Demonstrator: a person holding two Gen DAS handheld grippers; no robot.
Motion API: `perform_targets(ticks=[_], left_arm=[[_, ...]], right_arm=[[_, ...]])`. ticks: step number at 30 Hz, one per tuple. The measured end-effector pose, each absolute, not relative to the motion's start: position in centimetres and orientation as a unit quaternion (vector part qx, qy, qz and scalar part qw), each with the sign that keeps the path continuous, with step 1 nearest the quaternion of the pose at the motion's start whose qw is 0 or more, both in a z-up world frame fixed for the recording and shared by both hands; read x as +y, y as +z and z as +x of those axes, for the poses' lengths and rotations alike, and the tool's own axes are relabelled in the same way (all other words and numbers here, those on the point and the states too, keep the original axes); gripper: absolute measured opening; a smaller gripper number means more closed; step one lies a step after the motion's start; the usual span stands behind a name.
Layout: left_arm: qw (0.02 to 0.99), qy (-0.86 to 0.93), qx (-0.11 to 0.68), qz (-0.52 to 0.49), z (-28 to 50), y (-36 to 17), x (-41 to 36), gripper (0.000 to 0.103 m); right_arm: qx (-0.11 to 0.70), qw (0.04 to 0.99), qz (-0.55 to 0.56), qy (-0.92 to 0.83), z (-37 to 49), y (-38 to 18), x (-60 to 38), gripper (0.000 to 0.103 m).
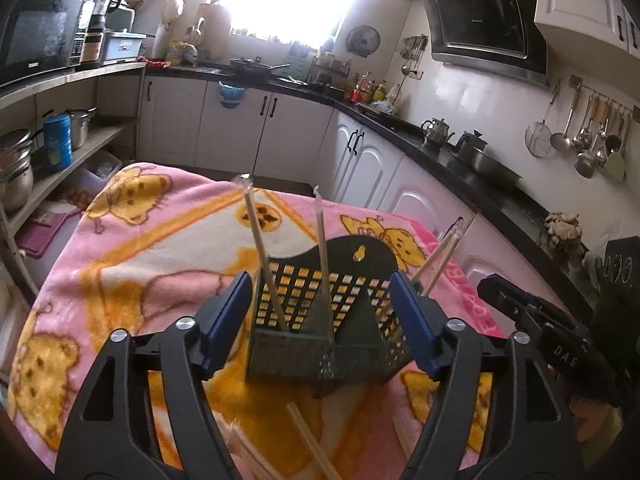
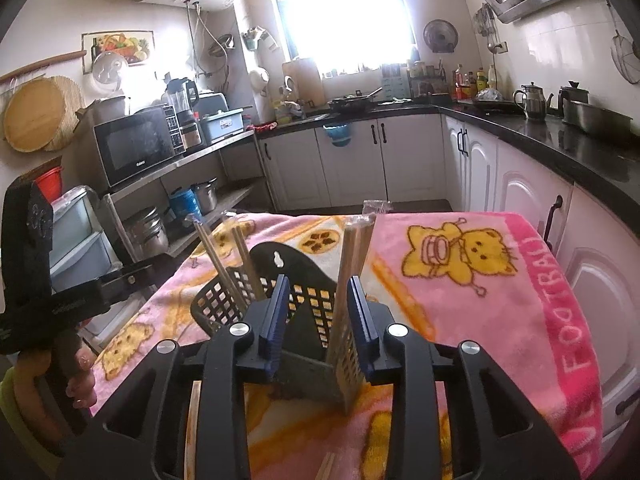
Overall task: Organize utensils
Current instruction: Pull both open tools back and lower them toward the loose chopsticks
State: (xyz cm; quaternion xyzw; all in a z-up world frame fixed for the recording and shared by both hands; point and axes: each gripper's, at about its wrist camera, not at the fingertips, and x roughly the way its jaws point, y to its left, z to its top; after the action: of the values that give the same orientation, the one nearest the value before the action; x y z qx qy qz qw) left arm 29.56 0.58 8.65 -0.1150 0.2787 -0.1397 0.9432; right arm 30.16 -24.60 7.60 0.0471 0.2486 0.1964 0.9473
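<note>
Left wrist view: your left gripper hangs with jaws spread wide, one either side of the black utensil basket, pads clear of its walls, nothing gripped. Basket sits upright on the pink cartoon blanket. Wrapped chopsticks stand in it: one leaning left, one near centre, a pair angled out toward the right side. More loose chopsticks lie flat on the blanket beneath your gripper, not yet collected. Right wrist view: your right gripper is part open, with a wrapped pair of chopsticks standing between its fingers in the basket's right compartment; the pads do not appear to press on them, so read it as let go. Another loose stick shows at the bottom edge of this view too. Progress, by judgement: well under way, several pairs are standing in the basket, but the sticks on the blanket are left to pick up and slot in. Which compartment each standing stick occupies cannot be told for certain through the mesh.
</note>
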Motion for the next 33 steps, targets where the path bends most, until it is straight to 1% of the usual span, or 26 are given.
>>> perform_targets(ticks=[4, 11, 18, 33], left_arm=[[0.941, -0.136, 0.284, -0.12, 28.4, 8.2, 1.1, 0.072], [0.938, -0.125, 0.292, -0.139, 26.8, 7.2, 2.5, 0.078], [0.935, -0.116, 0.303, -0.141, 25.4, 6.2, 3.6, 0.08], [0.929, -0.081, 0.328, -0.15, 23.6, 3.6, 7.2, 0.08]], right_arm=[[0.253, 0.946, 0.04, 0.199, 29.1, 7.3, -24.3, 0.035], [0.266, 0.942, 0.03, 0.203, 27.3, 6.6, -24.0, 0.041], [0.277, 0.937, 0.016, 0.213, 25.8, 5.7, -23.0, 0.044], [0.304, 0.924, 0.001, 0.233, 24.7, 3.9, -20.0, 0.044]])
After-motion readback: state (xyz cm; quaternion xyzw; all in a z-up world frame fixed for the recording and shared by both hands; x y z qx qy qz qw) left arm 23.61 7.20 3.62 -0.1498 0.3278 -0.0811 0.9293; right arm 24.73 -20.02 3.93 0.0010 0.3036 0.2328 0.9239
